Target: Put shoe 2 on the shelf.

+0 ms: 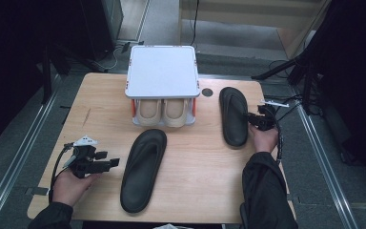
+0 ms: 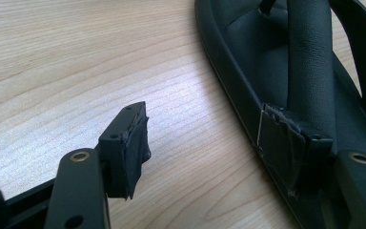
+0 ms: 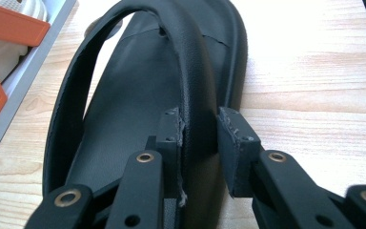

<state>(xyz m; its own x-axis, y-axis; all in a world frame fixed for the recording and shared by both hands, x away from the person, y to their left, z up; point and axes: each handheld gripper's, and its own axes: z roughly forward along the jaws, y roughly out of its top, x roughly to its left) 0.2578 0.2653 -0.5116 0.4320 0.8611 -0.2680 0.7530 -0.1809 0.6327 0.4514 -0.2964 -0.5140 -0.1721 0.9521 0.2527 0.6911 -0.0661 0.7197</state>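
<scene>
Black sandals both on the wooden table [image 1: 100,95], outside the rack [image 1: 162,71].
My right gripper [image 3: 200,129] has its jaws closed about the right sandal's [image 1: 233,114] strap, nothing lifted yet. My left gripper [image 2: 205,138] stands open beside the left sandal [image 1: 143,169]. High view adds the rack's beige pair [image 1: 162,112] beyond both.
</scene>
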